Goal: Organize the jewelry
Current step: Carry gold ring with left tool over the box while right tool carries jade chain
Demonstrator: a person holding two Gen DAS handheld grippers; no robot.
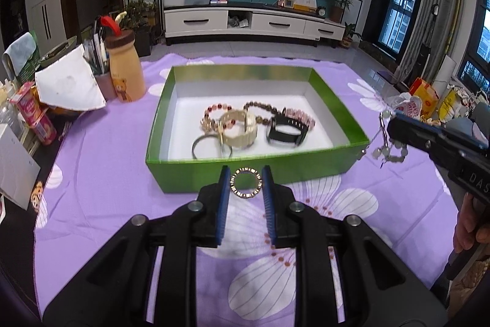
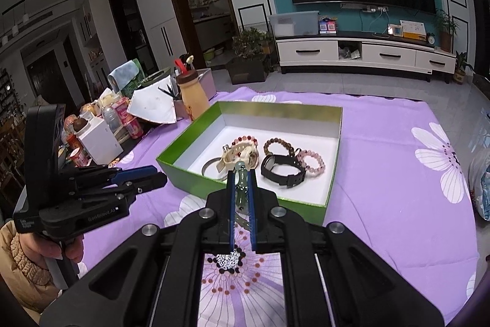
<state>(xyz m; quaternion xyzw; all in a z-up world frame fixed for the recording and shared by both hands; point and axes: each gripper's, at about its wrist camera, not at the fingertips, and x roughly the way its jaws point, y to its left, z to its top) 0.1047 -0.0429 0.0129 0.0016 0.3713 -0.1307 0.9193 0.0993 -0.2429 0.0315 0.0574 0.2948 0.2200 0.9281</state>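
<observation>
Both your grippers carry jewelry just short of the green box.

Left wrist view: your left gripper [image 1: 246, 175] clamps a gold ring [image 1: 246, 183] before the green box's [image 1: 245, 166] near wall; your right gripper [image 1: 395, 127] dangles a pale beaded necklace [image 1: 389, 150] at right.
Right wrist view: right gripper [image 2: 242, 178] clenched on that necklace [image 2: 240, 183]; black watch [image 2: 283, 170] and bracelets inside the box [image 2: 196, 180].

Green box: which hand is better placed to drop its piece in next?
Probably left: its fingers hold the ring squarely at the green box front wall. Right's bead bracelet hangs outside the corner.
</observation>
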